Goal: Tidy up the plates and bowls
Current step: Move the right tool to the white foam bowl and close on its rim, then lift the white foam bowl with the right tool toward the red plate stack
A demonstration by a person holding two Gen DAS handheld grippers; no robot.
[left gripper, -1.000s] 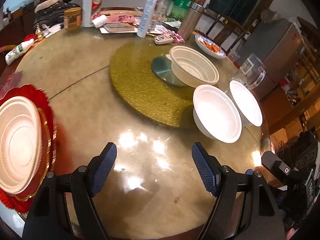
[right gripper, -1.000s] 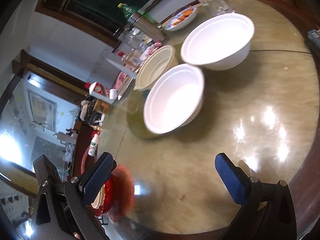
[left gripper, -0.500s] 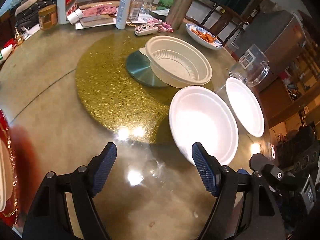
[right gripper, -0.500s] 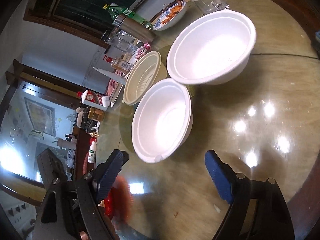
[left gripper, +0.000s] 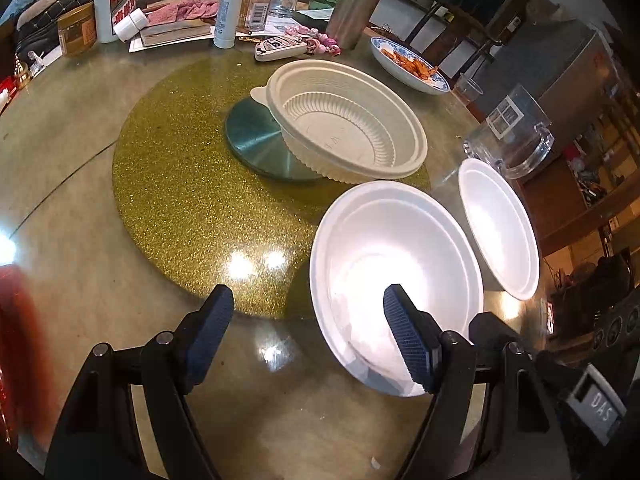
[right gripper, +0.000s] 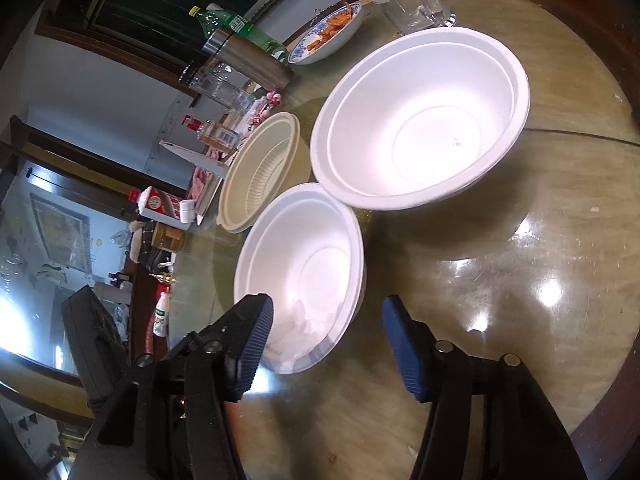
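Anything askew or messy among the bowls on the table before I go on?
Yes. The cream ribbed bowl sits tilted, one side propped on the round metal disc at the gold mat's centre. The nearer white bowl has whitish residue inside by its near rim, and the other white bowl shows small reddish specks.

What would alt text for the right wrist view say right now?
The right gripper has just been closing, its fingers straddling the near rim of a white foam bowl without yet pressing on it. A second white bowl sits just beyond, with a ribbed cream bowl to its left, all on a glossy round table.
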